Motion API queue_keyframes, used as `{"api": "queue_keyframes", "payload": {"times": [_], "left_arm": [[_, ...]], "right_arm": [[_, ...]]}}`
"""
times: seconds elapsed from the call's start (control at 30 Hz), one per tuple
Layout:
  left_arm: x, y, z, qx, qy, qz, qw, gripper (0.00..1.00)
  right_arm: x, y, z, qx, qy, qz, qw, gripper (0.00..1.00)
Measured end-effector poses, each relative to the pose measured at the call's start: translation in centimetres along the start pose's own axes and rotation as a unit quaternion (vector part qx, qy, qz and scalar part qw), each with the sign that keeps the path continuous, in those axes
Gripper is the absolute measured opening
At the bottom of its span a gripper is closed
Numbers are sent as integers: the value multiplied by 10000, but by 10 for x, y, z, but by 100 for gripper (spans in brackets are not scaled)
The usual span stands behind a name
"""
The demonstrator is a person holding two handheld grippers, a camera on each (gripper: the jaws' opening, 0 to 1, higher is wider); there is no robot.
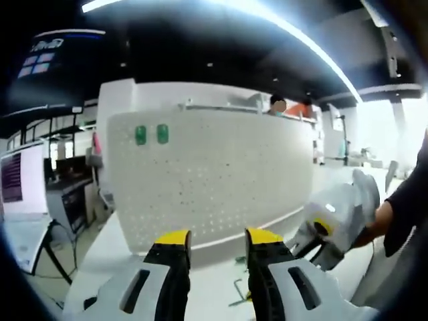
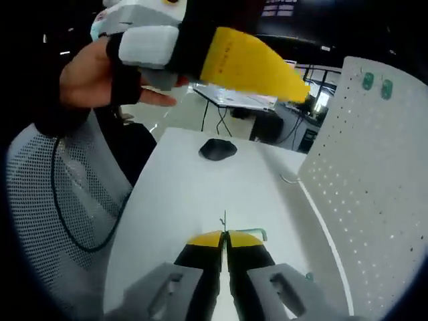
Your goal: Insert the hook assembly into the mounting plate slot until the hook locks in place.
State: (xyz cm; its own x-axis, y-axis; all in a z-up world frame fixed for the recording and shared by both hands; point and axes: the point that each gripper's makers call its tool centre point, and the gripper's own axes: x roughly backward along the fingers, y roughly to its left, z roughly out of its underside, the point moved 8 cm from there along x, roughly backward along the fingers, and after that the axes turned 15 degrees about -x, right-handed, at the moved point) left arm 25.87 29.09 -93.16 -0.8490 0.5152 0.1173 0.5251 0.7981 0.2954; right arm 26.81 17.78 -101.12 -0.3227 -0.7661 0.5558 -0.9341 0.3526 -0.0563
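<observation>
The white pegboard mounting plate stands upright on the white table; it is at the right of the right gripper view. Two green hooks sit in its upper corner. My left gripper points at the board with its jaws open and nothing between them; a hand holds it at the top of the right gripper view. My right gripper is over the table, shut on a thin metal hook whose teal end sticks out to the right. It enters the left gripper view.
A loose metal hook lies on the table near the board's base, another lies by the board's foot. A black mouse-like object rests at the table's far end. A grey mesh chair stands beside the table. Desks and people stand behind.
</observation>
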Motion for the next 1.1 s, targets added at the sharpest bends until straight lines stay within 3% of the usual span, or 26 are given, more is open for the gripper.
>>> {"api": "queue_keyframes", "payload": {"times": [0.37, 0.6, 0.9, 1.1], "left_arm": [[-8, -9, 20, 220, 681, 458, 9964, 28], [-9, -11, 30, 675, 888, 680, 9914, 26], [-9, -15, 40, 918, 1227, 863, 9844, 19], [-9, -18, 45, 1034, 1377, 963, 9803, 20]], "right_arm": [[4, 5, -4, 152, -9, -40, 9999, 0], [10, 9, -9, 199, -82, -69, 9997, 0], [14, 16, -13, 482, -126, -178, 9986, 0], [15, 19, -14, 715, -81, -234, 9971, 0]]}}
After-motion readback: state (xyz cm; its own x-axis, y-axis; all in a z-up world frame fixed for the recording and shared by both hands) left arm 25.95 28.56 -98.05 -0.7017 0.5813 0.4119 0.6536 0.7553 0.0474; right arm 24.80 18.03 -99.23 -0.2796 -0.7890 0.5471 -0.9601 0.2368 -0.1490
